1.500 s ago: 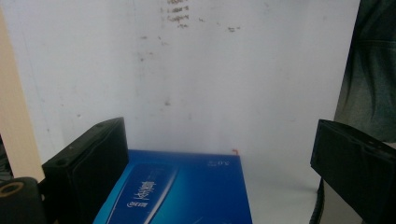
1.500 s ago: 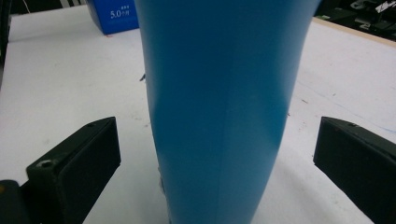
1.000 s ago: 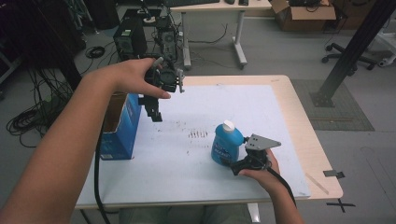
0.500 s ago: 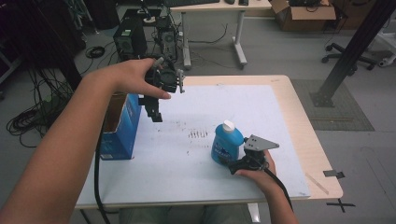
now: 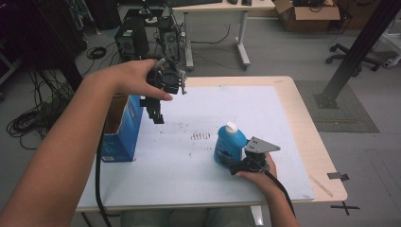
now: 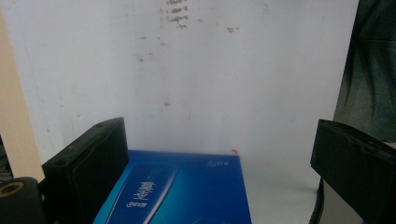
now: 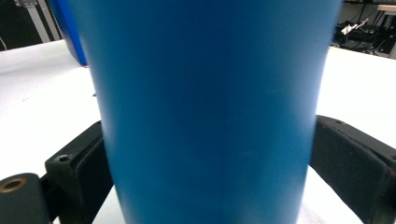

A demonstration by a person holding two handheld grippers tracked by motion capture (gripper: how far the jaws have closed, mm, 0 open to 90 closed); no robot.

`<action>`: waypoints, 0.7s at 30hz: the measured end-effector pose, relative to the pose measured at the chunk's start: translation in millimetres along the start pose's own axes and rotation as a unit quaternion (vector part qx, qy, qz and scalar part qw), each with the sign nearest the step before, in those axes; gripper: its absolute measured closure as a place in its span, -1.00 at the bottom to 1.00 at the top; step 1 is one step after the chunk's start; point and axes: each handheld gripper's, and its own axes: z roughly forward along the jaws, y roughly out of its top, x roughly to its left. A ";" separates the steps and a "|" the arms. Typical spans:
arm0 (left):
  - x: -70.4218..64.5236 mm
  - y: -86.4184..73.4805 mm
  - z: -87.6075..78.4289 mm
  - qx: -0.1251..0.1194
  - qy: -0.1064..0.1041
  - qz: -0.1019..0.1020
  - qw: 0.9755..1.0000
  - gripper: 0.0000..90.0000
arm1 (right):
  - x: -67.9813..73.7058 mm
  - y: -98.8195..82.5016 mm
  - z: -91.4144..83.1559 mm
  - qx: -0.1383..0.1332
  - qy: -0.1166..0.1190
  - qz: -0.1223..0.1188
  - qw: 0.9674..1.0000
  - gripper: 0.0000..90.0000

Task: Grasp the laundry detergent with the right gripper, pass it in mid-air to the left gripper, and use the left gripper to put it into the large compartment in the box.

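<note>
Beside the blue box, the blue bottle is being pinched by the closing right claw; gripped so low, it could be tipped over.

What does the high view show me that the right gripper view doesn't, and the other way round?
High view: the bottle's white cap and the open left gripper, held high. Right gripper view: the right gripper's jaws, which have just been closing, meet the bottle's sides. Both: the blue bottle upright on the table.
</note>
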 end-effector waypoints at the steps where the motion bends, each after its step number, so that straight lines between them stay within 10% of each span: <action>1: -0.2 0.0 0.0 0.000 0.000 -0.001 1.000 -0.90 | 0.2 0.1 0.2 -0.001 -0.002 0.000 1.000 -0.83; 21: 0.0 -1.6 0.2 -0.001 0.000 -0.003 1.000 -0.90 | 1.1 -0.8 3.2 -0.003 -0.001 -0.016 1.000 -0.52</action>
